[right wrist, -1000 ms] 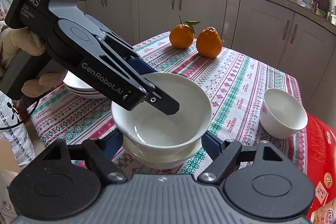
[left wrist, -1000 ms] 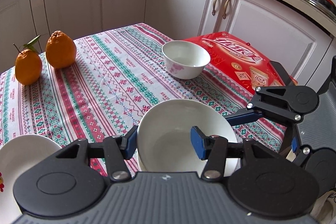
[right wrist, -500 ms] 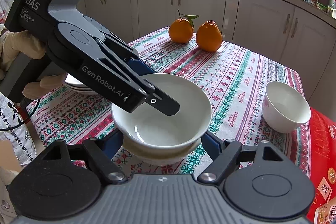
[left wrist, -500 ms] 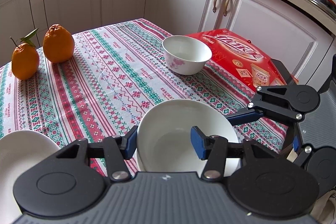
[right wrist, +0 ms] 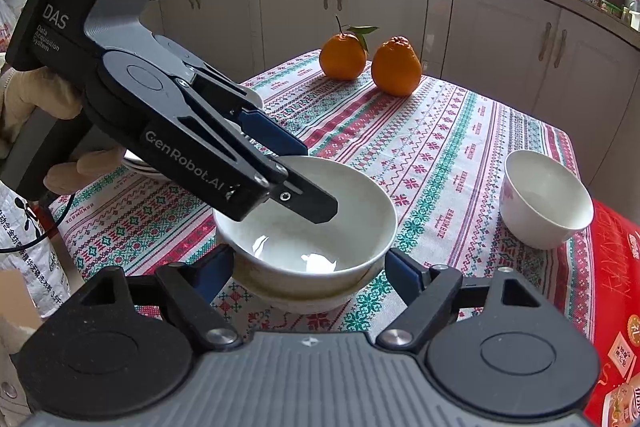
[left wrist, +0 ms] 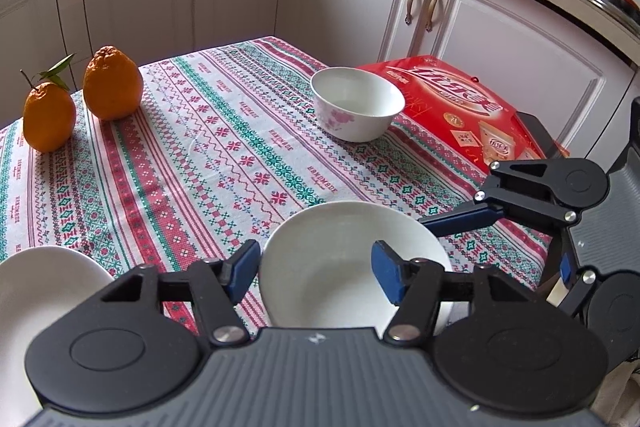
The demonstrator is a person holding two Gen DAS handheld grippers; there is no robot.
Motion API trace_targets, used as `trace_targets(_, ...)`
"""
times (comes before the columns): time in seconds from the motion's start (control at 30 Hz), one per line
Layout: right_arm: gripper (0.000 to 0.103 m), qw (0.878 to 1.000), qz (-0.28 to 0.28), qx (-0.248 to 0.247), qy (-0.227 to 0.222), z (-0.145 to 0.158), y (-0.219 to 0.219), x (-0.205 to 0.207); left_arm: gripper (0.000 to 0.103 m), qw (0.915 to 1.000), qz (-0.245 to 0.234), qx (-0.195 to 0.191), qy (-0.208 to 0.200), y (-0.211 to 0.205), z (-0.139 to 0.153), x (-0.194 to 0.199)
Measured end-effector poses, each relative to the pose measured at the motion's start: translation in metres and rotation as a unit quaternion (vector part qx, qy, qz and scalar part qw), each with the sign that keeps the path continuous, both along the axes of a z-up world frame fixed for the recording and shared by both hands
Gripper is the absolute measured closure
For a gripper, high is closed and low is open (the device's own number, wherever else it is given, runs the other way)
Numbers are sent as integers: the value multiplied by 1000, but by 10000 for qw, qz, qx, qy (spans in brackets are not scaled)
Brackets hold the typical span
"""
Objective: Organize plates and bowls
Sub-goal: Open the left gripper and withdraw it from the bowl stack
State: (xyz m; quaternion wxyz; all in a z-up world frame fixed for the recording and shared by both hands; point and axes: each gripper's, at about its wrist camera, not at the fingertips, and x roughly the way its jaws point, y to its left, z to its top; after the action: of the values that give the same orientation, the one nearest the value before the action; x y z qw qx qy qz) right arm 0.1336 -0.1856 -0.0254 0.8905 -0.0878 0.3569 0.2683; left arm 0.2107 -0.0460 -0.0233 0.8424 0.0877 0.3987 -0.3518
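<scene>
On the left, the stack of plates (left wrist: 36, 291) sits at the tabletop (left wrist: 224, 155) edge. The left tongs (left wrist: 316, 273) straddle the rim of the big bowl (right wrist: 320, 227), jaws opening, so the bowl looks just released onto a second bowl (right wrist: 304, 297) beneath it. Best to let go fully, then lift straight out so a pad doesn't drag the rim and tilt it. The right tongs (right wrist: 308, 271) stand spread on either side of the nested pair, not pinching. Further right, the small bowl (left wrist: 357, 103) waits beside the red box (left wrist: 460, 107).
</scene>
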Motion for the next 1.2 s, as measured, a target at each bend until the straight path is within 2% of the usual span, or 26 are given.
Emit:
trace_targets(0.1,8,9999,-38,17,-98,3,-1,-3,39,10000,-9,41,-79,1,2,-2)
trace_targets(0.43,4,9986,-281,268,-348,20,-13,-7,37,9996,110,104,-235,13,9,-14)
trace_targets(0.57,3,9981,-480,228,-320,17,-13,-3,33,9992,173,135,-330,16,16,-15)
trace_targets(0.7,3,9986,-418,194,-270,13,-13,-4,31,9989,144,152,-423,15,22,-16)
trace_targets(0.97,2,9982,-481,225,-287,12,-20,-5,30,9984,-13,233,-515,-2,27,-6)
trace_targets(1.2,0,9959,-753,331,-373,15,-49,-1,26,9973,-223,329,-617,-35,31,15)
